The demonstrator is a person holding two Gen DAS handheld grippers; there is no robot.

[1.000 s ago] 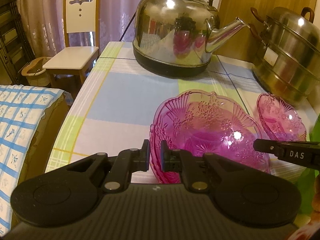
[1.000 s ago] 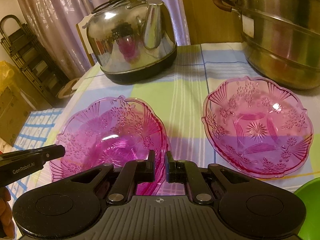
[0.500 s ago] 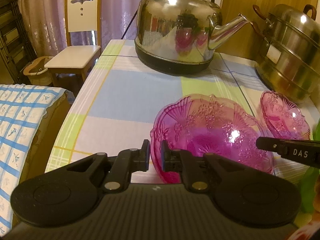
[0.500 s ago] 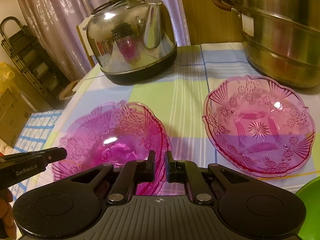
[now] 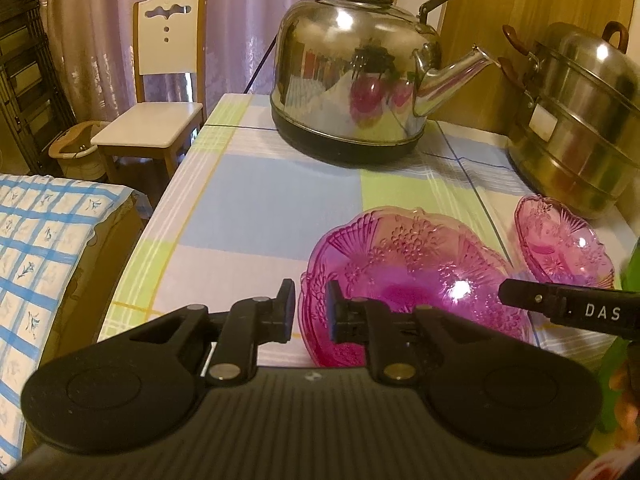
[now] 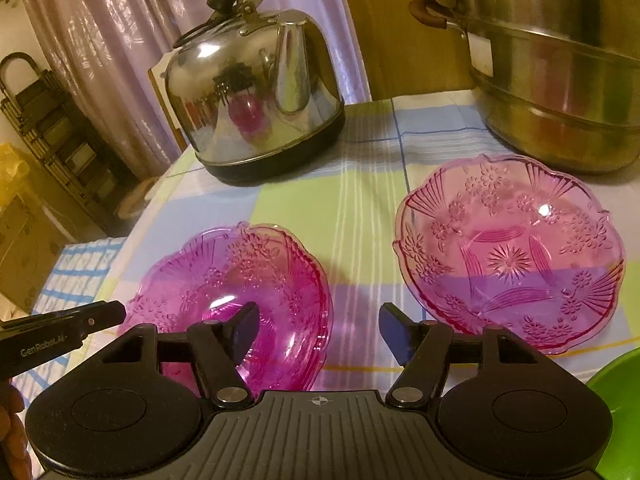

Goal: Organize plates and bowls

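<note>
A stack of dark pink glass bowls (image 5: 416, 280) sits on the checked tablecloth; it also shows in the right wrist view (image 6: 240, 292). My left gripper (image 5: 310, 310) is shut on the near left rim of this stack. My right gripper (image 6: 318, 334) is open, its left finger over the stack's right side and the rim between the jaws. A single lighter pink glass bowl (image 6: 508, 252) sits to the right, apart from the stack; it also shows in the left wrist view (image 5: 564, 248).
A large steel kettle (image 5: 360, 80) stands at the back of the table, a steel steamer pot (image 5: 580, 120) at the back right. A green bowl's edge (image 6: 616, 392) is at the near right. A chair (image 5: 160, 92) and a bed (image 5: 44, 248) lie left of the table.
My right gripper has opened and let go of the stack's rim. The stack has come down flat on the table. My left gripper still grips the left rim.
</note>
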